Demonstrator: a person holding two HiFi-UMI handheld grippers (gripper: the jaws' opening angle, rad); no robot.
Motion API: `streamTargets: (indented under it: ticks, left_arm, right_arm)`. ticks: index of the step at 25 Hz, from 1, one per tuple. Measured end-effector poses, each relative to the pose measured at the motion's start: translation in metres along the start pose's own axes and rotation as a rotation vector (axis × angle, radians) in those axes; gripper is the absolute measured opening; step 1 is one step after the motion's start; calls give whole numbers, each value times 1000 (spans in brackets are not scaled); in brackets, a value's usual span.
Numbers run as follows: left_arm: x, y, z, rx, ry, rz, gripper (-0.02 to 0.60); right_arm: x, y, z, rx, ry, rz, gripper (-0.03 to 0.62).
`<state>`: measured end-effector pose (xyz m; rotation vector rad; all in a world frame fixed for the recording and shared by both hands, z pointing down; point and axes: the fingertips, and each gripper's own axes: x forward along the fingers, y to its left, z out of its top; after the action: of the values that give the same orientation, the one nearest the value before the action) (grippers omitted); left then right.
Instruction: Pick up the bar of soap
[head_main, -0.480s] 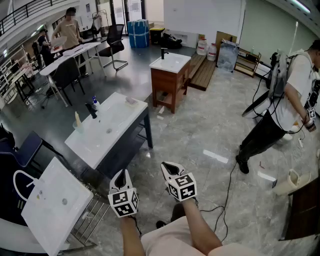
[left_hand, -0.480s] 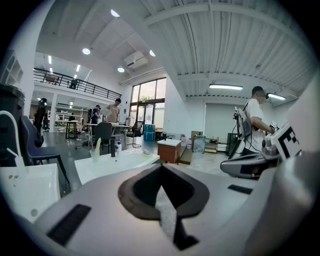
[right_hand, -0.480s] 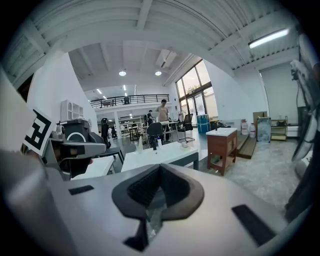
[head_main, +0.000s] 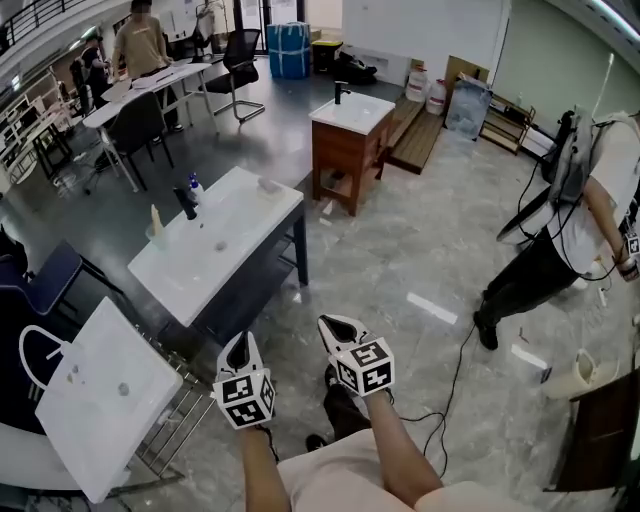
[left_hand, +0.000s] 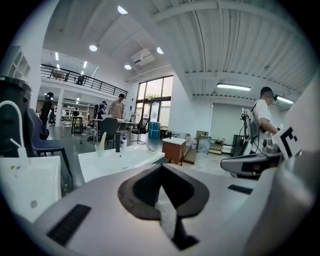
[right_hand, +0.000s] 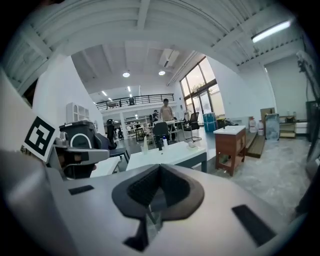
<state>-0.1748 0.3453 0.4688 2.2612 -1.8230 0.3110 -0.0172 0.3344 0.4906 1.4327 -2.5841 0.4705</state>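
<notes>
Sitting on counter (head_main: 250, 215), soap bar (head_main: 268, 186): axis unreadable.

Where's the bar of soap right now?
Head view, left of centre: the soap lies at the far right corner of the white sink counter, away from the black tap at its left edge.

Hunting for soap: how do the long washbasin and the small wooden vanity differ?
The long washbasin stands on a dark open frame; the small vanity on a brown cabinet. The washbasin carries bottles; the vanity only a tap. Both have white tops and black taps.
</notes>
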Motion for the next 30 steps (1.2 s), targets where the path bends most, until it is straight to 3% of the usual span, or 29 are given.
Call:
streamTargets:
  ticks: [9, 15, 24, 30]
  left_arm:
    - [63, 26, 23, 20, 1, 42, 5]
    - [121, 26, 58, 54, -2, 24, 5]
    - [205, 27, 98, 84, -17, 55, 5]
    - [226, 25, 109, 10, -52, 88, 5]
  right_arm:
    - [65, -25, 22, 4, 4, 86, 5]
    - [107, -77, 63, 70, -30, 60, 5]
    - [165, -144, 102, 65, -26, 92, 6]
    - [173, -169, 90, 100, -23, 137, 6]
